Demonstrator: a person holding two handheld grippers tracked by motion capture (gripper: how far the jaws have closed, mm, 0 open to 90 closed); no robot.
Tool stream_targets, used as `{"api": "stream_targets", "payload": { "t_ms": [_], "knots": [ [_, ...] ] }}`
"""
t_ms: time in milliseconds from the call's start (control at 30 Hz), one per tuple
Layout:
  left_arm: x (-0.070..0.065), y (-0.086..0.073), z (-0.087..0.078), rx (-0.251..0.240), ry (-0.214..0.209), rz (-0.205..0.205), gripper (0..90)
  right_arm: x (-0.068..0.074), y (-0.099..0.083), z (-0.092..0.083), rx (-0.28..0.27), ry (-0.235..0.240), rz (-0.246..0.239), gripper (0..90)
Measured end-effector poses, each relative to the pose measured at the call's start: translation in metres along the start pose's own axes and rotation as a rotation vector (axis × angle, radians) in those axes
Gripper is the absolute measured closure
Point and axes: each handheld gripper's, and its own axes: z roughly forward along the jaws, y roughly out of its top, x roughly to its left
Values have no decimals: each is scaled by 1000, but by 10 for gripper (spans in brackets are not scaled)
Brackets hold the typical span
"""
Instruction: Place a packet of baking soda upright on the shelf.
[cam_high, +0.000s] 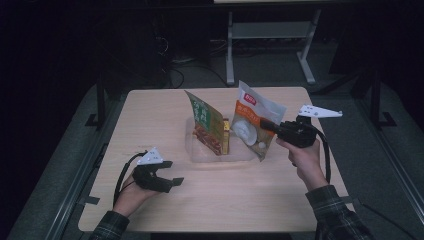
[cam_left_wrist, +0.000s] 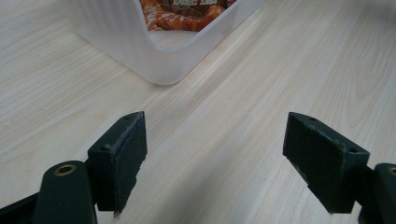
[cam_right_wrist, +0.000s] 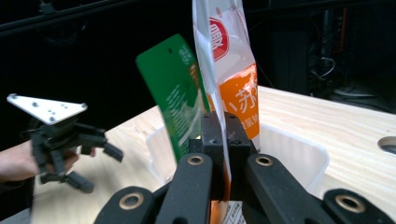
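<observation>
Pouch orientation: white-and-orange pouch (cam_high: 252, 125) stands near upright, long axis vertical, top edge tilted slightly away from the person.
Pouch location: over the right end of the clear plastic bin (cam_high: 200, 150), beside the green pouch (cam_high: 207, 122) standing inside.
Material: glossy crinkled film, flat, rectangular.
Right gripper (cam_high: 267, 125): jaws pinched on the pouch's edge.
Left gripper (cam_high: 170, 175): jaws spread, nothing between, low over the pale woodgrain table (cam_high: 150, 110).

You see a matt pale wood-grain table (cam_high: 150, 115), a translucent smooth plastic bin (cam_left_wrist: 140, 51) and a glossy film pouch (cam_right_wrist: 231, 74) between matt black pads (cam_right_wrist: 212, 135).
</observation>
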Motion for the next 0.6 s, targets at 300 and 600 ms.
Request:
{"api": "stream_targets", "payload": {
  "t_ms": [300,600],
  "knots": [
    [0,0,2,9,2,2,214,-9,3,17,0,-47,5,900],
    [0,0,2,10,3,5,214,-18,5,31,-15,-76,2,900]
  ]
}}
